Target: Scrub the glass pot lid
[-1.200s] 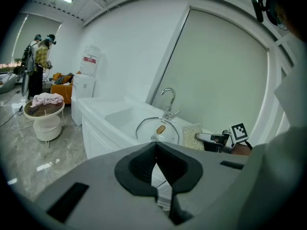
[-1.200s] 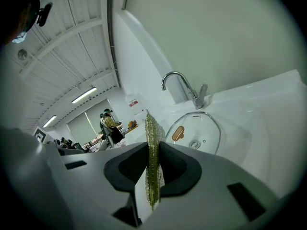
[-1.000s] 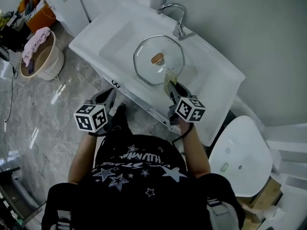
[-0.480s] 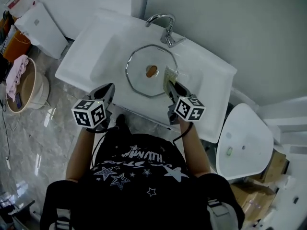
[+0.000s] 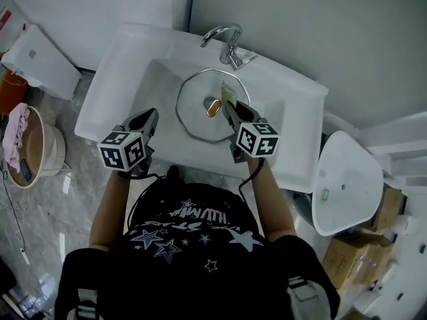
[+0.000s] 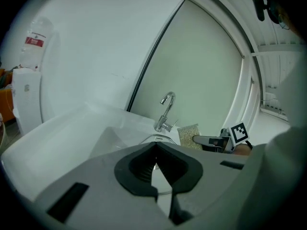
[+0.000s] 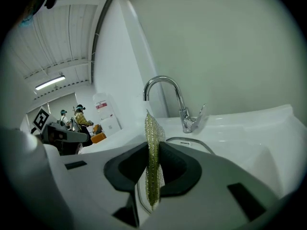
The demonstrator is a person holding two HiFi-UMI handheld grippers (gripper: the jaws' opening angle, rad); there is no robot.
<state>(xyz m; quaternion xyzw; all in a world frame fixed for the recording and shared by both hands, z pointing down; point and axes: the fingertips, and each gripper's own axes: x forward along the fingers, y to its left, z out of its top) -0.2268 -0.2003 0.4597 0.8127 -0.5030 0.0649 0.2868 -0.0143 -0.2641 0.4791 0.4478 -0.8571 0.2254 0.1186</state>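
Now, far left: a tan tub point(image 5: 30, 149) stands on the floor with a pink cloth point(image 5: 15, 135) draped on its rim, well apart from the sink.
Left gripper point(image 5: 151, 115): it hangs over the near left part of the sink, beside the lid and not touching it. Its jaws are together at the tips, with nothing between them.
Sink point(image 5: 110, 85): white, with a chrome faucet point(image 5: 229, 42) at the back edge.
Glass pot lid point(image 5: 197, 122): it lies flat in the basin in front of the faucet, with its brownish knob point(image 5: 212, 107) facing up.
Right gripper point(image 5: 227, 105): it is above the lid's right half, jaws clamped on the scrub pad.
Scrub pad point(image 5: 229, 93): gold-green mesh, gripped edge-on and sticking out past the fingertips, just right of the knob. I cannot tell whether it touches the glass.
Far right: a white oval fixture point(image 5: 343, 179), with cardboard boxes point(image 5: 360, 262) nearer the wall.
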